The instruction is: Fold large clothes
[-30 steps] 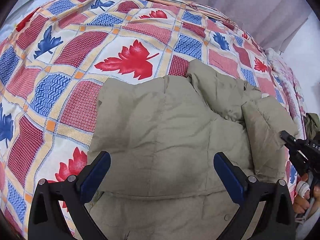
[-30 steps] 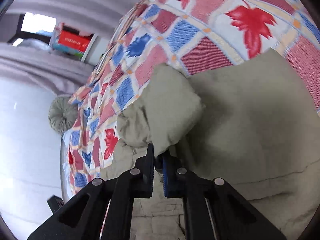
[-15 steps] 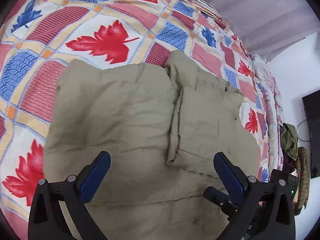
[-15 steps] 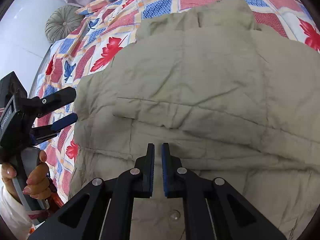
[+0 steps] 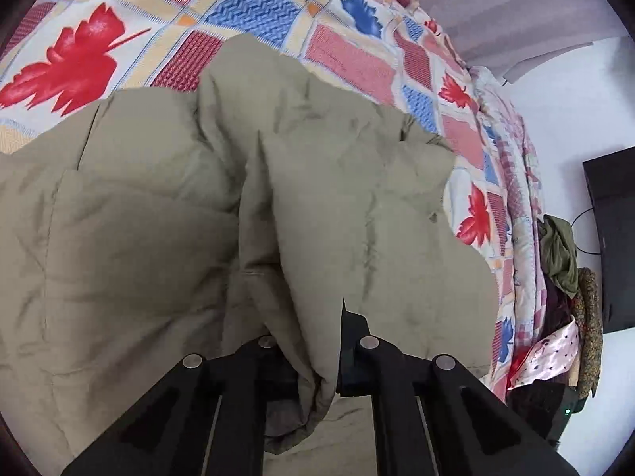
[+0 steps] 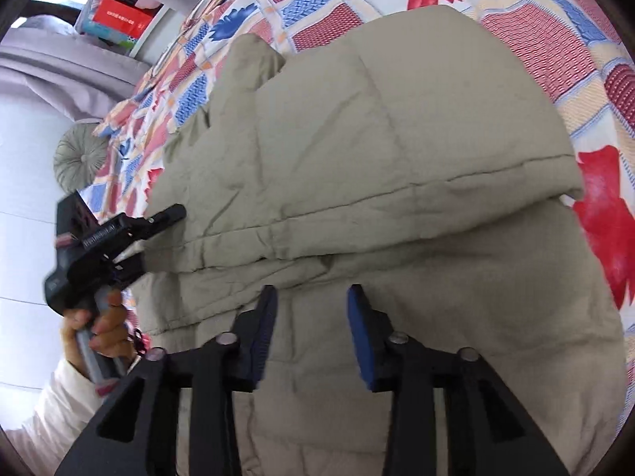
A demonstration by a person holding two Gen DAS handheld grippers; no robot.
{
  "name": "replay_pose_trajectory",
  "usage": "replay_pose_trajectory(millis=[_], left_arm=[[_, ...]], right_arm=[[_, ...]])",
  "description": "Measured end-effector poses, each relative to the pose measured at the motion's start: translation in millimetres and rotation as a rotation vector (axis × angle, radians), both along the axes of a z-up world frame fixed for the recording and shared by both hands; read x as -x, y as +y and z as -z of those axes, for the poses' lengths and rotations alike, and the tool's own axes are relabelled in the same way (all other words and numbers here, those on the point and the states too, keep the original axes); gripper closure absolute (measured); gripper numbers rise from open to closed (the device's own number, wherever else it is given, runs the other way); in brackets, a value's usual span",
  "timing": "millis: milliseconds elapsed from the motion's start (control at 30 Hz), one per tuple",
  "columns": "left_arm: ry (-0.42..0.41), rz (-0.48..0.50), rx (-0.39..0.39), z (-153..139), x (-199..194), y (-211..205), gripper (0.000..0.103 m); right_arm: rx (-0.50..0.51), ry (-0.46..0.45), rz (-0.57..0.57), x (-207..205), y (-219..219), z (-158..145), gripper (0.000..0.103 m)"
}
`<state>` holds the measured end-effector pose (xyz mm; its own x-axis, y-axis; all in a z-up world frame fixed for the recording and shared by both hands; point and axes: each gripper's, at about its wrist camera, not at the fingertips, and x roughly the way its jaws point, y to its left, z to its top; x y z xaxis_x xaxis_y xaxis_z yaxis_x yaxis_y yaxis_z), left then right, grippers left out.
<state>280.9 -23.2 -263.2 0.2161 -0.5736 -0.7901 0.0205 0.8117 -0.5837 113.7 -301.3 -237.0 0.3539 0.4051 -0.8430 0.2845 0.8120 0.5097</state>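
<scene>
Left gripper (image 5: 313,341): jaws clamped on a bunched fold of the tan jacket (image 5: 158,238), cloth pinched between the pads and hanging below them. Right gripper (image 6: 311,333): jaws opening, nothing between the blue pads (image 6: 363,341), jacket surface just beyond. Jacket lies partly folded across the bed's leaf-pattern quilt (image 5: 99,55). Person's hand (image 6: 99,321) holds the left gripper's handle at the jacket's left edge. 1 round cushion (image 6: 79,156) sits far left.

Bright, even daylight; soft shadows, slight blur, fisheye-warped edges.
</scene>
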Motion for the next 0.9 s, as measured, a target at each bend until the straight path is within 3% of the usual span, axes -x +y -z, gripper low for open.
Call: replay_pose_trajectory(millis=[167, 300, 433, 567, 667, 900], left_arm=[[-0.128, -0.029, 0.068, -57, 14, 14, 0.092], [-0.112, -0.055, 0.061, -61, 28, 44, 0.092], [-0.029, -0.039, -0.064, -16, 40, 53, 0.092], [-0.004, -0.02, -0.175, 19, 50, 54, 0.092], [0.0, -0.028, -0.224, 10, 53, 56, 0.092], [-0.1, 0.025, -0.399, -41, 67, 69, 0.092]], right_arm=[[0.177, -0.001, 0.001, -5, -14, 0, 0.075], [0.394, -0.012, 0.043, -9, -43, -12, 0.075], [0.36, 0.0, 0.078, -9, -69, -11, 0.079], [0.392, 0.024, 0.05, -14, -67, 2, 0.079], [0.409, 0.029, 0.037, -15, -59, 7, 0.079], [0.326, 0.074, -0.008, 19, -51, -26, 0.072]])
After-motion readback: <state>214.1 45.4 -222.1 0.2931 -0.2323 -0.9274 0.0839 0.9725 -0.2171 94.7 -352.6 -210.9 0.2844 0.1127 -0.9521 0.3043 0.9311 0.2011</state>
